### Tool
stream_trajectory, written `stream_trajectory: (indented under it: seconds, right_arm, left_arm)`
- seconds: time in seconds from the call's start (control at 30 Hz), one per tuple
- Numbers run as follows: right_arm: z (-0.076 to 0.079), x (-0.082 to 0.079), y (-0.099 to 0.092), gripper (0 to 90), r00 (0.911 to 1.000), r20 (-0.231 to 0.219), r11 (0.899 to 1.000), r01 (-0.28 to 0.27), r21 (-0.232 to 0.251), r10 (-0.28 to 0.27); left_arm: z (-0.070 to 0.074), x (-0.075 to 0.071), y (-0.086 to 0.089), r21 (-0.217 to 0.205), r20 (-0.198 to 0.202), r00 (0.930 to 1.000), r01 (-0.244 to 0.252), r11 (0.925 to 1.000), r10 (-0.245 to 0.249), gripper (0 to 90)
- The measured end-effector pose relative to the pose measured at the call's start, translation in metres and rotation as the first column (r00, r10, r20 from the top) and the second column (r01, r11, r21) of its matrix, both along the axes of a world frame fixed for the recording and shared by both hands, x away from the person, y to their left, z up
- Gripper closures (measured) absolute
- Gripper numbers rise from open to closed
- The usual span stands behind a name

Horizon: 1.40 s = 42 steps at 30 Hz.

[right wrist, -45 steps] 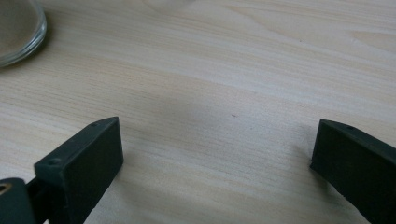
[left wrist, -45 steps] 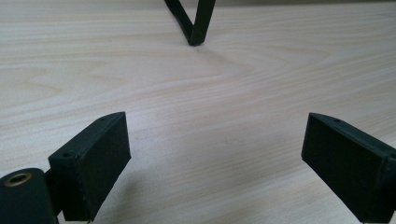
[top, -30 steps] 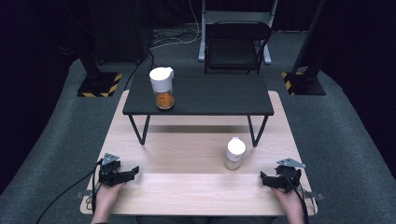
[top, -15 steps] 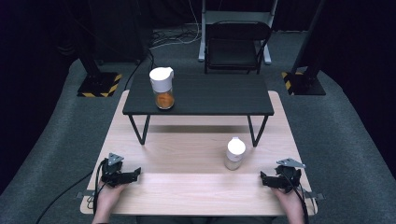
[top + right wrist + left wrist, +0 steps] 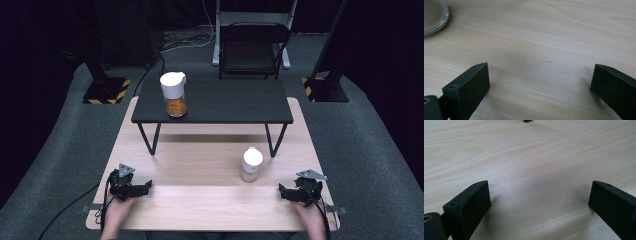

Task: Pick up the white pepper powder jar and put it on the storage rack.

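My left gripper (image 5: 146, 188) rests on the light wood table (image 5: 210, 200) near its front left corner, pointing right. In the left gripper view its jaws (image 5: 539, 200) stand wide apart over bare wood; they have just been opening, with nothing between them. My right gripper (image 5: 281, 192) lies near the front right corner and points left, open (image 5: 540, 82) and empty. A small glass jar with a white lid (image 5: 251, 164) stands on the wood left of it, and its glass base (image 5: 434, 15) shows at the upper left of the right gripper view.
A low black table (image 5: 215, 102) stands across the far half of the wood table. On its left part is a jar with a white lid and orange contents (image 5: 173, 94). A black chair (image 5: 252, 50) and stand feet sit on the grey floor beyond.
The left gripper has shifted slightly to the right on the table. The right gripper and both jars have kept still.
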State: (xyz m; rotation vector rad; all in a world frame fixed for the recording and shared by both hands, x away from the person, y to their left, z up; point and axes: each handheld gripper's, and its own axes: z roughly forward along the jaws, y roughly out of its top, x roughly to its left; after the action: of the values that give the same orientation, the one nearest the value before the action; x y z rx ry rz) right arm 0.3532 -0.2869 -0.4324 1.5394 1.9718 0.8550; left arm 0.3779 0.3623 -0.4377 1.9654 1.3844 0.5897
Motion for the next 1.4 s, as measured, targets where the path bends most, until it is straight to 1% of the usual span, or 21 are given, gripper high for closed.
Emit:
stream_trajectory:
  seconds: [0.37,0.47,0.8,0.93,1.07,1.4]
  right_arm:
    - [-0.0001,-0.0003,0.0005,0.9,1.0000,0.001,1.000,0.003,0.000,-0.003]
    - [0.0000,-0.0008,0.0008,1.0,1.0000,0.001,1.000,0.005,0.000,-0.005]
    - [0.0003,-0.0030,-0.0005,4.0,1.0000,0.004,1.000,0.005,0.003,-0.005]
    - [0.0010,-0.0039,-0.0014,6.1,1.0000,0.003,1.000,0.007,0.008,-0.007]
    - [0.0020,-0.0046,-0.0043,7.3,0.9999,0.001,1.000,0.010,0.028,-0.010]
    - [0.0043,-0.0072,-0.0035,8.0,1.0000,0.007,0.999,0.004,0.038,-0.004]
  left_arm:
    - [-0.0001,0.0004,0.0001,0.000,0.000,1.0000,0.000,1.0000,0.000,3.1]
    - [0.0001,-0.0001,-0.0007,0.002,-0.001,1.0000,-0.008,1.0000,0.008,2.9]
    - [0.0001,0.0005,-0.0006,0.001,-0.001,1.0000,-0.008,1.0000,0.008,2.5]
    - [0.0001,0.0005,-0.0006,0.001,-0.001,1.0000,-0.008,1.0000,0.008,2.5]
    - [0.0001,0.0007,-0.0005,0.001,-0.001,1.0000,-0.008,1.0000,0.008,2.5]
    - [0.0001,0.0007,-0.0005,0.001,-0.001,1.0000,-0.008,1.0000,0.008,2.4]
